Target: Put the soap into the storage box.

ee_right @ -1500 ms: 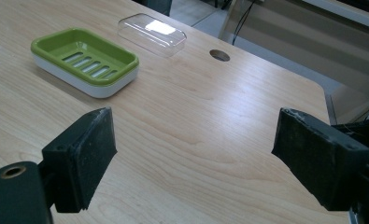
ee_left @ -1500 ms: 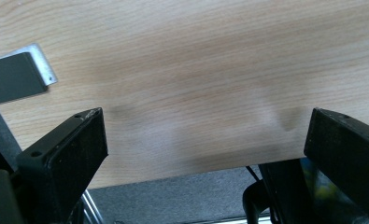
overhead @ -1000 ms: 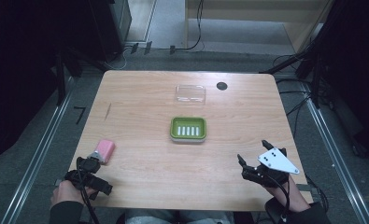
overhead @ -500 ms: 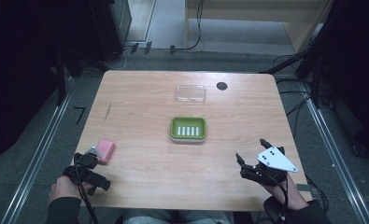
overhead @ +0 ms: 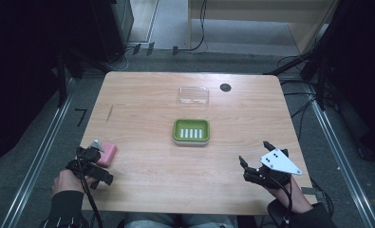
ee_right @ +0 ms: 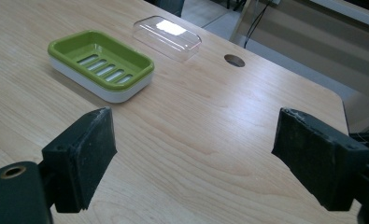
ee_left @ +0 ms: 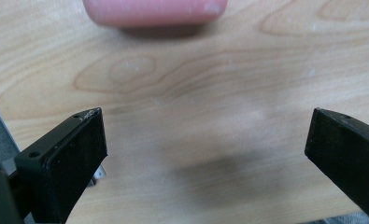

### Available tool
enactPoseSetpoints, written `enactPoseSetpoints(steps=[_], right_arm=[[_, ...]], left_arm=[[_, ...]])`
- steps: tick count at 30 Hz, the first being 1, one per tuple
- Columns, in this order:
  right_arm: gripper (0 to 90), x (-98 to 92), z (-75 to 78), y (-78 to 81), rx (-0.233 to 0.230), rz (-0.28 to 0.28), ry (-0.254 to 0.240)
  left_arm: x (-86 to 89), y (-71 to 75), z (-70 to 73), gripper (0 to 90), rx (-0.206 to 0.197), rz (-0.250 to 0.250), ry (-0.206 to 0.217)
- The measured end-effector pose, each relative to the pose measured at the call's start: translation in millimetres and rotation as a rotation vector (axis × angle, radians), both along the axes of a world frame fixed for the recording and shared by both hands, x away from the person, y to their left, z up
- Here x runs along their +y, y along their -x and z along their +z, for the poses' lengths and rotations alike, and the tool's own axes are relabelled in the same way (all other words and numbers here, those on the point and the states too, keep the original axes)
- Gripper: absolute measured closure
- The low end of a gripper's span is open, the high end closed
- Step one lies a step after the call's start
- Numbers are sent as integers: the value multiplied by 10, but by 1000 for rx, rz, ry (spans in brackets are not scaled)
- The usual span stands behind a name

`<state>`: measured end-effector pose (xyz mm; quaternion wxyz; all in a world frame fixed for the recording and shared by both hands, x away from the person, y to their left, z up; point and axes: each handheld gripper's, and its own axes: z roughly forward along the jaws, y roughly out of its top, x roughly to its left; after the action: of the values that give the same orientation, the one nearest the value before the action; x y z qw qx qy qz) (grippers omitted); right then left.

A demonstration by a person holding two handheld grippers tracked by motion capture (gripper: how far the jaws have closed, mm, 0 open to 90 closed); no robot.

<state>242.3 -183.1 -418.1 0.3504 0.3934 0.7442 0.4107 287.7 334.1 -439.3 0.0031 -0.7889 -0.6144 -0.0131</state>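
Observation:
A pink bar of soap (overhead: 107,154) lies near the table's left front edge; in the left gripper view the soap (ee_left: 154,11) sits just ahead of the jaws. My left gripper (overhead: 94,164) (ee_left: 204,126) is open wide right behind it, with bare wood between the jaws. A green soap dish (overhead: 191,131) (ee_right: 100,63) with a slotted bottom rests at mid-table. Beyond it lies a clear plastic lid (overhead: 193,96) (ee_right: 167,36). My right gripper (overhead: 254,152) (ee_right: 194,126) hovers open at the front right and holds nothing.
A small round hole (overhead: 225,87) (ee_right: 234,60) marks the wooden table (overhead: 142,95) to the right of the lid. Metal rails and cables run along the floor on both sides, and the left gripper sits close to the table's left edge.
My left gripper has shifted slightly near the soap, staying open. The soap, dish, lid and right gripper have held their places.

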Motion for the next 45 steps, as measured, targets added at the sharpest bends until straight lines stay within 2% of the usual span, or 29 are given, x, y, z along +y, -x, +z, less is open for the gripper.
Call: enactPoseSetpoints(steps=[11, 16, 23, 34, 41, 45], right_arm=[[135, -6, -1, 1, 1, -3, -6], [135, -10, 0, 4, 2, -5, -6], [135, -9, -1, 5, 2, -4, -5], [135, -9, -2, 4, 4, -3, -4], [135, -5, -2, 3, 4, -3, -2], [135, -3, -3, 2, 5, -3, -2]], left_arm=[[-7, -151, 50, 0, -17, 1, 13], [-2, -247, 49, 0, -6, -9, 12], [-26, -369, 75, 0, -19, -18, 9], [-53, -522, 54, 0, -10, -34, 16], [-40, -622, 23, 0, -6, -24, 6], [-38, -692, 3, 0, -2, -24, -14]])
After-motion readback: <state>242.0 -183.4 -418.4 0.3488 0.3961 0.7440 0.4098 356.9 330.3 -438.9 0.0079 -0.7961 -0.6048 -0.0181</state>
